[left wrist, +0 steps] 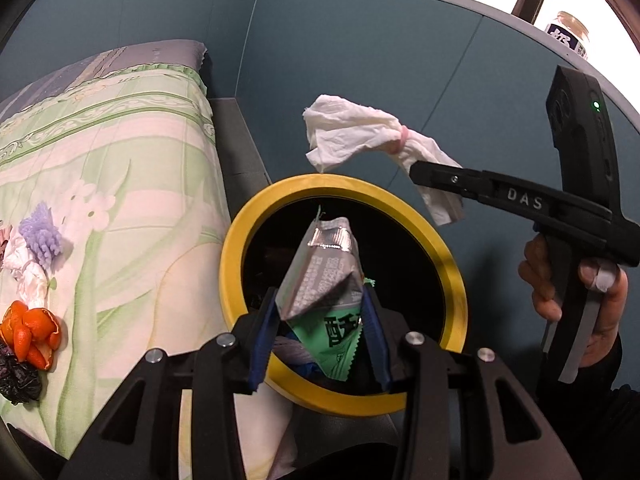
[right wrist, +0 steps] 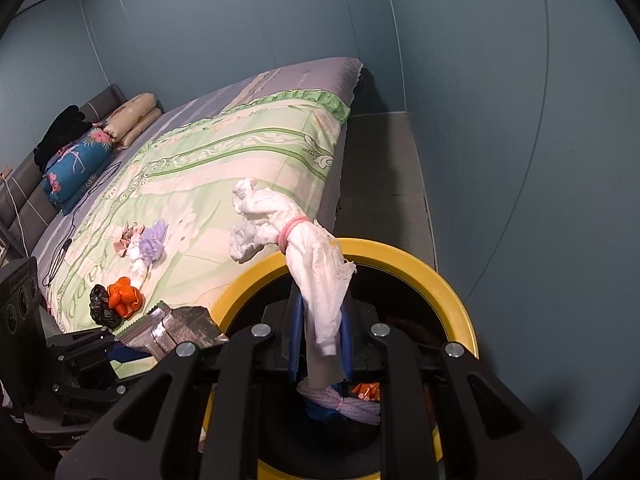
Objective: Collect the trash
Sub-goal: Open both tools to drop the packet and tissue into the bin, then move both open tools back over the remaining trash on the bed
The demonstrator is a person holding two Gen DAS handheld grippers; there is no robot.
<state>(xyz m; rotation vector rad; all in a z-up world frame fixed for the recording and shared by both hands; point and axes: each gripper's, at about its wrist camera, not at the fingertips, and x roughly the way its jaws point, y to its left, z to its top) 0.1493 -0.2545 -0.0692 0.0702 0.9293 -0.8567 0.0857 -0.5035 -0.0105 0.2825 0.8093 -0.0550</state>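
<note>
Both tongs angled downward over the yellow-rimmed bin (left wrist: 240, 240), which stands on the floor just beside the bed's side edge.

Left tongs (left wrist: 320, 322) closed part-way on a silver-and-green snack wrapper (left wrist: 320, 276) — blue pads (left wrist: 264, 340) pressing its two sides, wrapper standing upright above the bin's dark mouth.

Right tongs (right wrist: 322, 334) nearly shut on a white tissue bundle (right wrist: 320, 272), pinched at its lower end; pink band (right wrist: 294, 230) around its middle, the crumpled upper part leaning up and left past the yellow rim (right wrist: 440, 276). From the left wrist view, right tongs reaching in from the right with the bundle (left wrist: 352, 128) held above the bin's far rim; person's hand (left wrist: 560, 280) wrapped around the grip, a white strip on one finger.

Inside the bin: a pale lilac bundle (right wrist: 352, 402) with a pink tie, something blue beneath it, a bit of orange (right wrist: 366, 392) beside it.

On the bed's green floral cover (left wrist: 120, 160), near its side edge — orange peel (left wrist: 32, 330), a black crumpled bag (left wrist: 18, 378), a lilac fuzzy piece (left wrist: 42, 236) with white tissue (left wrist: 26, 272) beside it. Pillows (right wrist: 132, 120) and a folded blue blanket (right wrist: 76, 168) at the head end.
</note>
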